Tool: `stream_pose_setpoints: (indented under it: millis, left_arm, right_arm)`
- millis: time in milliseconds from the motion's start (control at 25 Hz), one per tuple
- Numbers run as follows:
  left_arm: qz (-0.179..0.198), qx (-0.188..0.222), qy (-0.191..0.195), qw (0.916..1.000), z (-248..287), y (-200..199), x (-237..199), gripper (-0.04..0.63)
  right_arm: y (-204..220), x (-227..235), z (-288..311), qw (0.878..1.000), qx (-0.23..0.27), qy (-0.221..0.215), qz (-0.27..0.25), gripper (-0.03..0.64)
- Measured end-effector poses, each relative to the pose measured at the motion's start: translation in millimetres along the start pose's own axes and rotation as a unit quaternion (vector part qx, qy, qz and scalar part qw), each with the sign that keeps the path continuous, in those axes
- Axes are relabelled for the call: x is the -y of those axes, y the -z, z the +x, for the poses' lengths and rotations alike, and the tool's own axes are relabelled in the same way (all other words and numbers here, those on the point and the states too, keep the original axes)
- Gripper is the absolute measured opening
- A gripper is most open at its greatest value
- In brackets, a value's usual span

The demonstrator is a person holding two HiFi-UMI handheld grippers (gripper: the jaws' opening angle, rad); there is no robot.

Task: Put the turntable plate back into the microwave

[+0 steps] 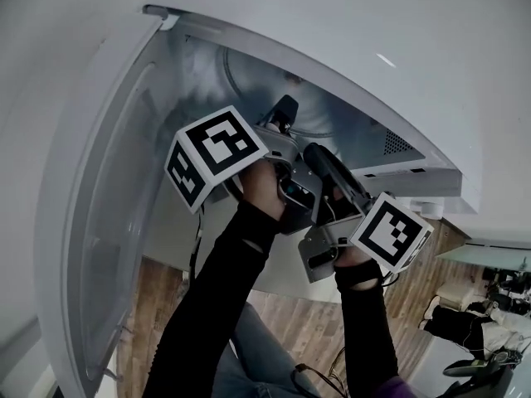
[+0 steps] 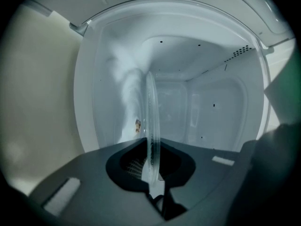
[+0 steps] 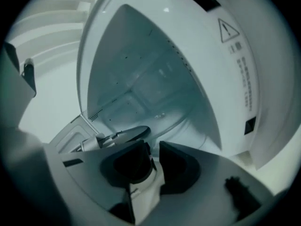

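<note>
White microwave oven (image 1: 390,31) is open, its white door (image 1: 99,222) swung out at the left of the head view. Both grippers reach into the pale cavity (image 2: 211,107).

Left gripper (image 2: 151,166): claw closed on the clear round glass turntable plate (image 2: 150,121), pinching its rim. The plate stands on edge, seen as a thin upright line running from the jaws up toward the cavity ceiling. It is inside the cavity mouth, held in the air, not lying on the cavity floor. A small brown spot (image 2: 137,125) shows on the back wall just left of the plate.

In the head view the left gripper (image 1: 286,113) points into the cavity, black-and-white marker cube (image 1: 214,152) facing the camera, left hand (image 1: 261,185) in a black sleeve (image 1: 224,288) on the handle.

Right gripper (image 3: 153,158): claw narrow, a slim gap between the dark pads, nothing held in it. It aims into the cavity from the side; part of the left gripper shows just above its jaws. A warning triangle label (image 3: 228,29) sits on the white panel at upper right.

In the head view the right gripper (image 1: 319,157) sits just right of the left one and close against it, its marker cube (image 1: 390,230) lower right, right hand (image 1: 355,259) below. Brown wood floor (image 1: 307,330) lies under the arms.
</note>
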State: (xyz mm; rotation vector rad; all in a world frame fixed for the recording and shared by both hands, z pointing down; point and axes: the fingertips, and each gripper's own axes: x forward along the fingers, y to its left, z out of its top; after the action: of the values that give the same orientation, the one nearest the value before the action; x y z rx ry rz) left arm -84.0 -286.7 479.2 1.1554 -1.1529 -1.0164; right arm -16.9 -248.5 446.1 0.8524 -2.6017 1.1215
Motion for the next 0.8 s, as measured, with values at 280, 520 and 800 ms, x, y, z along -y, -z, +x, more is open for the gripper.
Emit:
stream_pose_setpoints:
  millis: [280, 520, 800]
  left_arm:
    - [0.003, -0.005, -0.002, 1.0000, 0, 2, 0, 0.028]
    - [0.007, -0.011, 0.004, 0.9999, -1, 2, 2, 0.031]
    - [0.030, -0.057, 0.015, 0.9978, -2, 9, 5, 0.041]
  right_arm:
    - [-1, 7, 10, 0.999, 0.009, 0.008, 0.034, 0.098]
    - [-1, 8, 8, 0.997, 0.046, 0.001, 0.068, 0.089]
    - [-13, 8, 7, 0.995, 0.087, 0.010, 0.057, 0.084]
